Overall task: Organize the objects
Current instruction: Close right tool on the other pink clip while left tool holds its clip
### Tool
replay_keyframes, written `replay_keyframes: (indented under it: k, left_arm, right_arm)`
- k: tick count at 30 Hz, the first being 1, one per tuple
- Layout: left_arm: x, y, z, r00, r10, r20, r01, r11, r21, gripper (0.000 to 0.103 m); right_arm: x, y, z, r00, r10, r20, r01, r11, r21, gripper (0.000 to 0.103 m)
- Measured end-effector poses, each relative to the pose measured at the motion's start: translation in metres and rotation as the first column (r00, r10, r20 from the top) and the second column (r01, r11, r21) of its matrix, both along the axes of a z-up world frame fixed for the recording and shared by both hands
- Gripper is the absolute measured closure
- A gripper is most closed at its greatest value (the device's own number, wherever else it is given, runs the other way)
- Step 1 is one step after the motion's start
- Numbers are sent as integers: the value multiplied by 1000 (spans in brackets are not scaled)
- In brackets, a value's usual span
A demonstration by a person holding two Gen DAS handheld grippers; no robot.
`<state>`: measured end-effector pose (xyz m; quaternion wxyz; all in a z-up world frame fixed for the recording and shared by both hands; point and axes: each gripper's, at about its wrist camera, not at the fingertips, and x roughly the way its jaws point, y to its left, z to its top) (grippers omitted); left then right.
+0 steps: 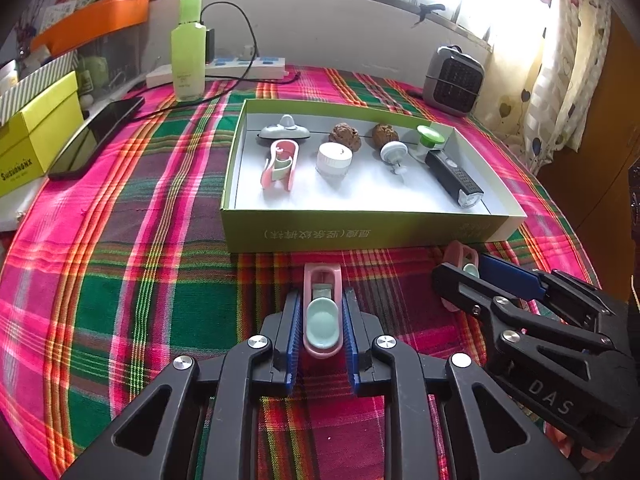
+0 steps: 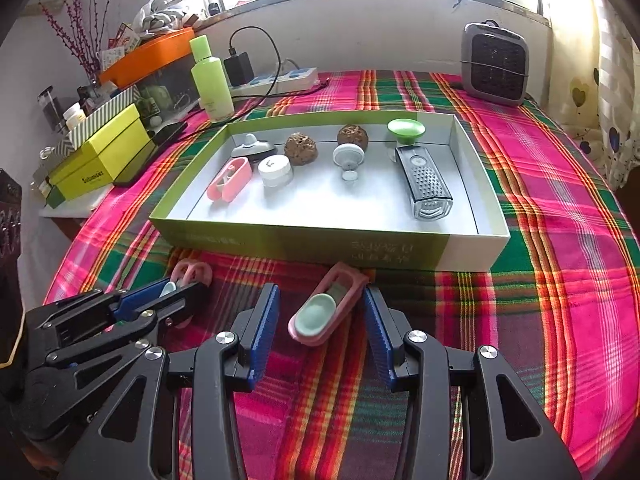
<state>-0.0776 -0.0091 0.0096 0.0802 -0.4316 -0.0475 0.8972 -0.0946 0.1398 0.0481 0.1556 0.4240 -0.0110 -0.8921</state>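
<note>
1. Pink plastic with a mint insert: one clip (image 1: 322, 312) sits squeezed between the blue pads of the left gripper (image 1: 322, 316), whose jaws are closed on its sides, just short of the green-walled box (image 1: 360, 232).
2. A second pink clip (image 2: 328, 306) lies slantwise on the plaid cloth (image 2: 540, 280) between the wide-open jaws of the right gripper (image 2: 320, 320); neither pad touches it.
3. Risk, as I judge it: because this clip lies askew to the pads, closing could twist or squirt it out forward, toward the box wall.
4. The two grippers work close together, so lifting one clip could knock the other hand's tool.
5. The left wrist view shows the pads pressing its clip; the right wrist view shows only that gripper's side.
6. Only the right wrist view shows the gaps beside the loose clip.
</note>
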Motion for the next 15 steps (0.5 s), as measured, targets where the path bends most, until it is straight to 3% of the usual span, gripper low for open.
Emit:
replay_keyframes:
  k: [7,15]
  left_arm:
    - [-1,1,0,1000,-7,-5,7,1000,14,81]
    - [-1,1,0,1000,-15,-7,15,1000,22,79]
  right_arm:
    - [-4,1,-4,1000,-16,7,16,999,32,59]
    - [-3,5,-4,1000,-30,4,30,998,55,77]
